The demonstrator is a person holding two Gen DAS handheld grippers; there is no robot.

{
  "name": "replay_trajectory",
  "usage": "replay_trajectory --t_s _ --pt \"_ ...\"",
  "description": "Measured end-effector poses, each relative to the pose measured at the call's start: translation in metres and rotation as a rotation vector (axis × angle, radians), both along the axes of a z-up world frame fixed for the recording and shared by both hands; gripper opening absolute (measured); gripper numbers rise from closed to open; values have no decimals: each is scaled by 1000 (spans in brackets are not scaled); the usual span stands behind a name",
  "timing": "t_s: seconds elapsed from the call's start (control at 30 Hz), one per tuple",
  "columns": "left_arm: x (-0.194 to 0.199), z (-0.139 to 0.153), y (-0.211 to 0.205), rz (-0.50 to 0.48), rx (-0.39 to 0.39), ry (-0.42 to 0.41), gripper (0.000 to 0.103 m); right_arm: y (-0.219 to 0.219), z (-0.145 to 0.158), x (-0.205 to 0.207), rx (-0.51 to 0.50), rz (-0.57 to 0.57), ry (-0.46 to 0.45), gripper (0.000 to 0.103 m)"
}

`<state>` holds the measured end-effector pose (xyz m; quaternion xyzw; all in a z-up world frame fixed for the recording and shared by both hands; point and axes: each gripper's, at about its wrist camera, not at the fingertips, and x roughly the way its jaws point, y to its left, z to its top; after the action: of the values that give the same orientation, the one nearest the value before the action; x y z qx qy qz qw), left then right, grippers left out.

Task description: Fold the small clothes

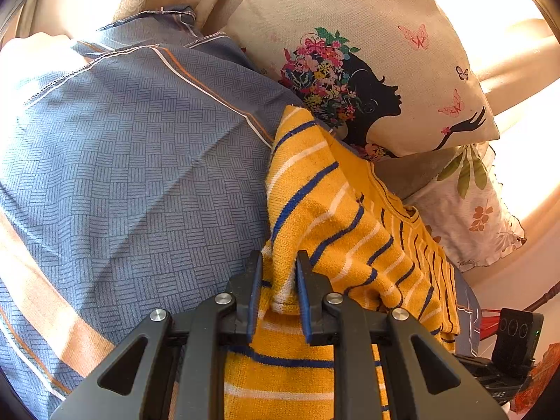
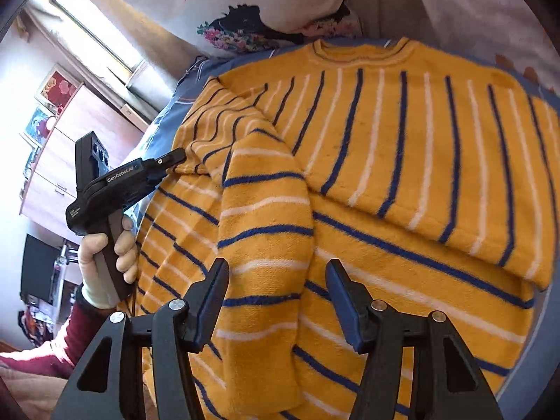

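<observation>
A yellow sweater [image 2: 402, 147] with blue and white stripes lies on a blue bedsheet [image 1: 133, 161], its right side folded over the body. My left gripper [image 1: 279, 262] is shut on the sweater's edge [image 1: 280, 280], pinching a fold of knit; it also shows in the right wrist view [image 2: 178, 155] at the sweater's left edge, gripping the fabric. My right gripper [image 2: 276, 273] is open above a sleeve [image 2: 266, 245] that lies across the sweater's front, with the sleeve between the jaws but not clamped.
A cream pillow [image 1: 367, 52] printed with a woman's silhouette leans behind the sweater, with a floral pillow [image 1: 469, 210] beside it. A wooden dresser [image 2: 66, 147] and a window [image 2: 94, 31] stand at the left of the bed. The person's hand [image 2: 105, 255] holds the left gripper.
</observation>
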<state>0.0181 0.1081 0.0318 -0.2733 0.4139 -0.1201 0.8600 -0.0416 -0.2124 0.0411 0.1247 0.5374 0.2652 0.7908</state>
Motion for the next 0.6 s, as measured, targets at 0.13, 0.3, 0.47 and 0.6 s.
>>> replay_trajectory --t_s 0.13,0.3,0.47,0.6 --pt "0 0 0 0 0 0 18 -6 30 5 -136 -32 -84 14" --pt "0 2 -4 -19 20 -11 27 -32 85 32 -457 -165 -309 14" --pt "0 1 -4 -20 21 -11 27 -77 68 58 -547 -351 -272 60" --pt "-1 2 -4 -24 21 -13 27 -111 64 40 -311 -419 -226 60"
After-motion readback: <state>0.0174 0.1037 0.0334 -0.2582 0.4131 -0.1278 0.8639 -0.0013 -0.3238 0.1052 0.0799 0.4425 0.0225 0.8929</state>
